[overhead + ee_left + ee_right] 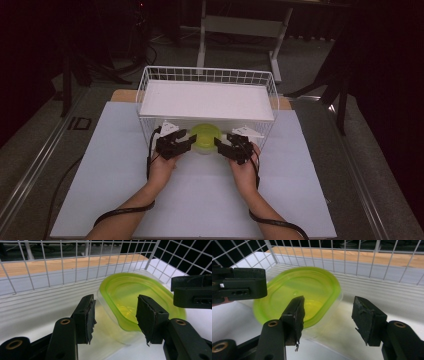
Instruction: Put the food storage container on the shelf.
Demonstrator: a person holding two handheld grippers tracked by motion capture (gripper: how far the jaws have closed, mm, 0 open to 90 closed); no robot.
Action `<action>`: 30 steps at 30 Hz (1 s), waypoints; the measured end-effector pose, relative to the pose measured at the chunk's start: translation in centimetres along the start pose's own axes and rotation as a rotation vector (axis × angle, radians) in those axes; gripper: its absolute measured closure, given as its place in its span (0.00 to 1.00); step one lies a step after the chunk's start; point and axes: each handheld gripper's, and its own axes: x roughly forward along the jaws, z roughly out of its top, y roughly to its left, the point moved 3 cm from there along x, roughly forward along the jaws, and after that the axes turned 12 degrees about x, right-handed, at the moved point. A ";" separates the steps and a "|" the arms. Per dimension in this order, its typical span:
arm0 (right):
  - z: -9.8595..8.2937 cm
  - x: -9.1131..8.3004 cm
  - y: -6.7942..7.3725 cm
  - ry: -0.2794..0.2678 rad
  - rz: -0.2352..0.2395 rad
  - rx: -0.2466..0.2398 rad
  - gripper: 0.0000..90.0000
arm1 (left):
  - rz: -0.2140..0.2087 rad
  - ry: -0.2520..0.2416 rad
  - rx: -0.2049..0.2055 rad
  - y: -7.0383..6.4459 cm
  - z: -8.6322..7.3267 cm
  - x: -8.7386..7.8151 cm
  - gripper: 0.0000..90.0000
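Left gripper [186, 143] and right gripper [220, 144] at frame centre, jaws spread wide, holding nothing, flanking green-lidded container [204, 136], under low shelf of wire basket [145, 90], bare table [200, 200] below.

The room is dim, its edges sinking into near black at 9 and 3 o'clock. A white sheet [100, 175] covers the worktop, lit brighter than all around it; a strip of bare wood [122, 95] shows at its far edge, towards 12 o'clock. Grey carpet-like floor [310, 65] spreads beyond. At 12 o'clock stands the pale grey frame of a desk [240, 25], two legs and a crossbar. Dark stand legs [67, 80] slant down at 10 o'clock, and others [340, 95] at 2 o'clock. A metal rail [35, 165] runs along the floor at 8 o'clock, with a second one [372, 200] at 4 o'clock.
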 end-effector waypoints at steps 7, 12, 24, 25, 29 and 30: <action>-0.4 -2.1 1.4 -0.009 0.033 -0.023 0.50 | -0.069 -0.015 -0.031 -1.1 -0.1 -2.5 0.52; -2.3 -2.7 2.7 0.046 0.086 -0.072 0.66 | -0.122 -0.009 -0.038 -2.2 -0.6 -4.8 0.46; -4.0 -0.8 3.6 0.152 0.083 -0.088 1.00 | -0.268 0.012 -0.025 -3.8 -3.2 -7.4 0.17; -3.9 -0.6 3.7 0.149 0.082 -0.089 1.00 | -0.257 0.006 -0.025 -3.8 -3.3 -7.3 0.15; -3.9 0.3 3.8 0.160 0.089 -0.095 1.00 | -0.237 0.015 0.011 -3.9 -3.7 -7.1 0.01; -3.9 0.5 3.8 0.160 0.084 -0.100 1.00 | -0.216 0.007 0.031 -4.0 -3.8 -7.2 0.01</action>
